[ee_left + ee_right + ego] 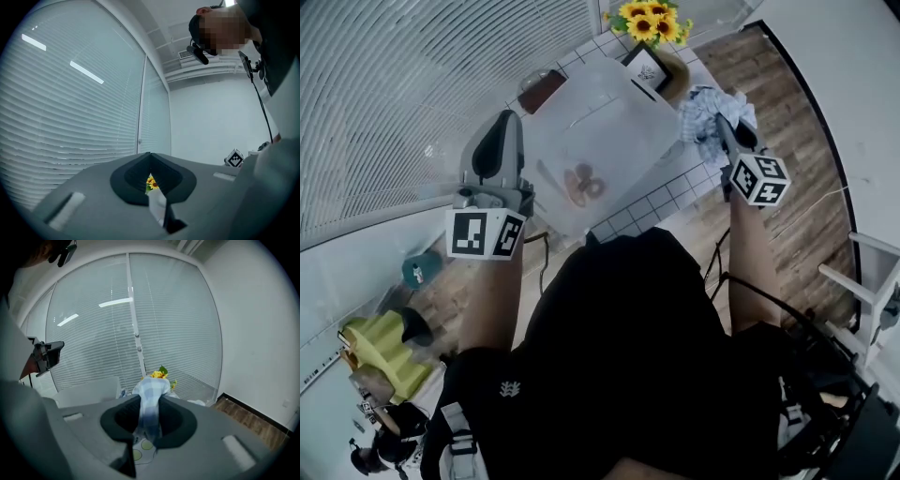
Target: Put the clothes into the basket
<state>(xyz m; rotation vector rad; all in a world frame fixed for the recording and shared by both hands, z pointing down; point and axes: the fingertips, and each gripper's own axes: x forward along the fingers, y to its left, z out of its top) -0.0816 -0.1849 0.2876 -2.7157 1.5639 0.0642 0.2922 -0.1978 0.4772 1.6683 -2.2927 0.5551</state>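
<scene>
The translucent white basket (614, 108) fills the upper centre of the head view, with something small and brownish on its floor. The blue-and-white checked cloth (711, 111) hangs bunched at the upper right, just outside the basket's right rim and over the tiled tabletop (661, 202). The right gripper (724, 129) holds it, jaws narrow and pinched on a fold of the fabric. The left gripper (508, 120), at the centre left, is closed on nothing.

The step looks like the carry-over. The next move calls for swinging the cloth leftwards over the opening, then parting the jaws — clear of the rim.

No writing is readable. The framed card (647, 67) by the sunflowers (649, 21) shows only a dark motif.
</scene>
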